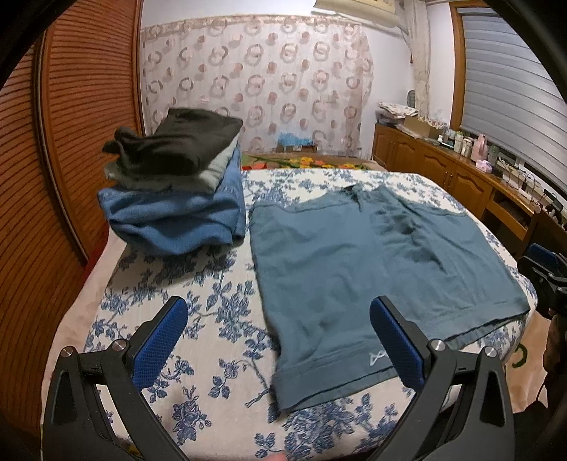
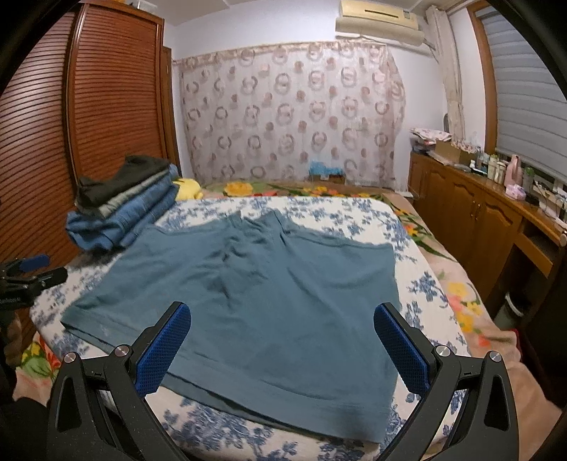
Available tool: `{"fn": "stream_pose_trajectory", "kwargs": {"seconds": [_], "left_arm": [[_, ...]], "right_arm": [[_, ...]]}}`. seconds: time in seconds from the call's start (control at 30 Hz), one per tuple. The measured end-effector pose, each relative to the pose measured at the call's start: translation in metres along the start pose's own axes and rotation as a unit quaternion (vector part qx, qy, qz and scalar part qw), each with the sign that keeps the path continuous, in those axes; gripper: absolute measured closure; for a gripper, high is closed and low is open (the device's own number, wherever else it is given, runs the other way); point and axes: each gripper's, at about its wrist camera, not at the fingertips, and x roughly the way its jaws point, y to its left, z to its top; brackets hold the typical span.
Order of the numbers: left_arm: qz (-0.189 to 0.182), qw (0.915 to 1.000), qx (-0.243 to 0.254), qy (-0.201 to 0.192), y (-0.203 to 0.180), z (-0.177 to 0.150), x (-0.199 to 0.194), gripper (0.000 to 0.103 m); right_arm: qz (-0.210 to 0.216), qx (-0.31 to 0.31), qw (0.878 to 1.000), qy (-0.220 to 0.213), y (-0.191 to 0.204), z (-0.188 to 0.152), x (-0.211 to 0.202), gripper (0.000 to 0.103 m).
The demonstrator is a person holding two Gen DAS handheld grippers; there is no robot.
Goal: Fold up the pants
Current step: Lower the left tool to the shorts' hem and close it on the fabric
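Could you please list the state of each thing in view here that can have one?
teal shorts: spread flat on the bed, unfolded, both legs apart.
stack of clothes: folded and piled, left of the shorts.
left gripper: open, holding nothing, over the near hem.
right gripper: open, holding nothing, over the near hem.
window blind: lowered.
cabinet doors: shut.

No words or numbers can be read anywhere. The only mark is a small white looped logo [image 1: 376, 359] on the hem of the shorts [image 1: 354, 269]; white lettering on the air conditioner [image 2: 381, 17] is too small to read.
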Motion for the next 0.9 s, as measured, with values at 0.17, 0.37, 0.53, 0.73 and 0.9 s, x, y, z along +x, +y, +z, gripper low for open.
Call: {"fn": "stream_pose_trajectory", "kwargs": {"seconds": [0.17, 0.37, 0.53, 0.73, 0.9], "left_arm": [[-0.006, 0.9998, -0.010, 0.018, 0.013, -0.011, 0.006, 0.000], [-0.023, 0.9990, -0.013, 0.036, 0.019, -0.025, 0.011, 0.003], [-0.058, 0.9969, -0.009, 0.052, 0.016, -0.033, 0.008, 0.012], [-0.078, 0.9945, -0.010, 0.069, 0.014, -0.043, 0.008, 0.036], [-0.092, 0.9932, -0.017, 0.069, 0.019, -0.045, 0.004, 0.051]], "right_arm": [[0.003, 0.001, 1.000, 0.014, 0.001, -0.001, 0.001, 0.000], [0.009, -0.005, 1.000, 0.026, 0.002, -0.002, 0.001, 0.000], [0.011, -0.006, 0.999, 0.036, 0.000, -0.005, 0.004, 0.000], [0.011, -0.004, 0.999, 0.048, -0.003, -0.006, 0.007, 0.000], [0.017, -0.012, 0.998, 0.061, 0.000, -0.006, 0.017, 0.000]]}}
